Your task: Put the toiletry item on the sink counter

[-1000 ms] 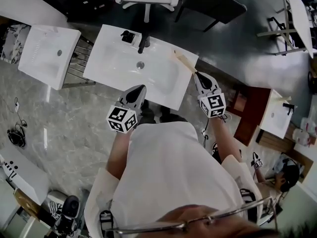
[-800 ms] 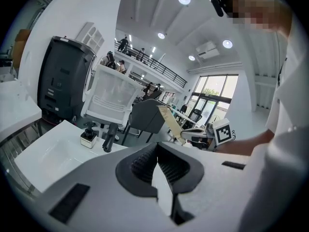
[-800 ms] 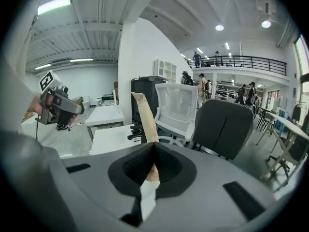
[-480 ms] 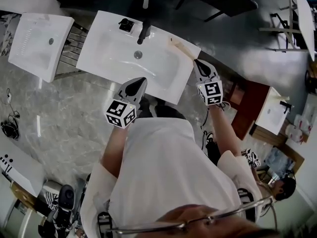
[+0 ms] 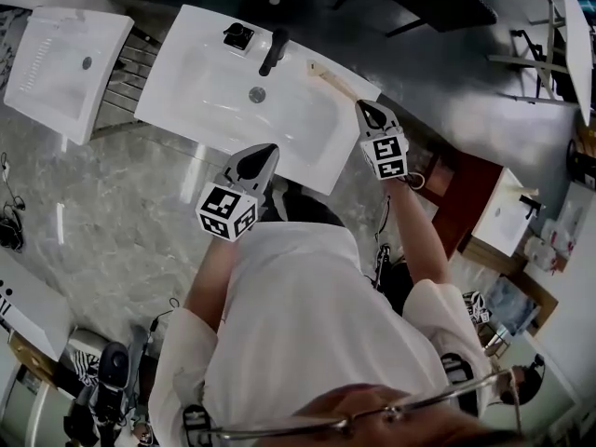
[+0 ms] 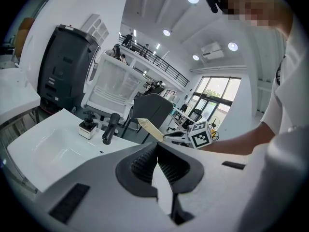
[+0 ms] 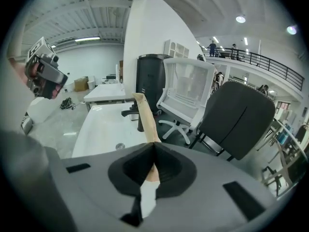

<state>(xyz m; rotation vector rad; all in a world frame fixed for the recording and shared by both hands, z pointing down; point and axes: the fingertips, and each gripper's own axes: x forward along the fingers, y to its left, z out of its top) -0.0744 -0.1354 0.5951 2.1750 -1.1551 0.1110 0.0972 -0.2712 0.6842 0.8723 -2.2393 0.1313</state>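
A long, flat beige toiletry item (image 5: 331, 80) sticks out over the back right corner of the white sink counter (image 5: 200, 96). My right gripper (image 5: 361, 108) is shut on its near end. In the right gripper view the item (image 7: 147, 122) runs forward from the closed jaws toward the black faucet (image 7: 140, 121). My left gripper (image 5: 267, 150) hovers at the counter's front edge, shut with nothing between its jaws. The left gripper view shows the item (image 6: 150, 128) and the right gripper's marker cube (image 6: 200, 135) beyond the basin.
A black faucet (image 5: 273, 52) and a small soap dispenser (image 5: 237, 36) stand at the back of the basin. A second white sink (image 5: 65, 54) sits at the left and a smaller one (image 5: 507, 214) at the right. A dark chair (image 7: 236, 120) stands behind the counter.
The right gripper has moved slightly forward along the counter's right end with the item in it. The left gripper has hardly moved. The head view has tilted, so the sink sits higher in frame.
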